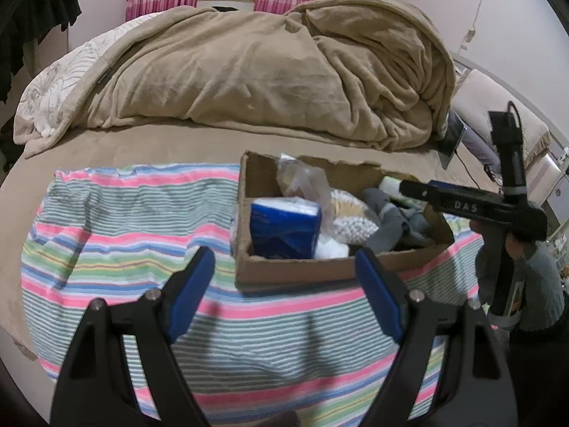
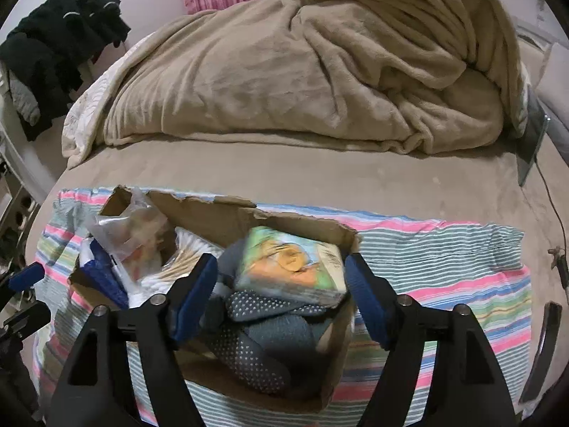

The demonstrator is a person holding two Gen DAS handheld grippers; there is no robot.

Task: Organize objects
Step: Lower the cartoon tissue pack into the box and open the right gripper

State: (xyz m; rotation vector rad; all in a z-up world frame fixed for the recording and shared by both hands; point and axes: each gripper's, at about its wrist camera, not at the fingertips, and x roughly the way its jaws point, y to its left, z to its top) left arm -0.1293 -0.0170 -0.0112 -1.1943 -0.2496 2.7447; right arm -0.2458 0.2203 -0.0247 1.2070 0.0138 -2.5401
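A cardboard box [image 1: 302, 270] sits on a striped cloth [image 1: 124, 235] on the bed. It holds a blue tissue pack [image 1: 284, 227], a clear plastic bag [image 1: 302, 181], cotton swabs [image 1: 352, 220] and grey dotted socks [image 2: 263, 341]. A colourful tissue pack [image 2: 295, 267] lies on top of the socks, blurred. My left gripper [image 1: 284, 284] is open and empty in front of the box. My right gripper [image 2: 281, 291] is open just above the box, its fingers on either side of the colourful pack without gripping it. The right gripper also shows in the left wrist view [image 1: 462, 203].
A crumpled tan blanket [image 1: 266, 71] fills the back of the bed. A tablet [image 2: 533, 135] with a cable leans at the right. Dark clothes [image 2: 60, 46] hang at the left. A dark flat object [image 2: 544, 348] lies at the right edge of the cloth [image 2: 444, 256].
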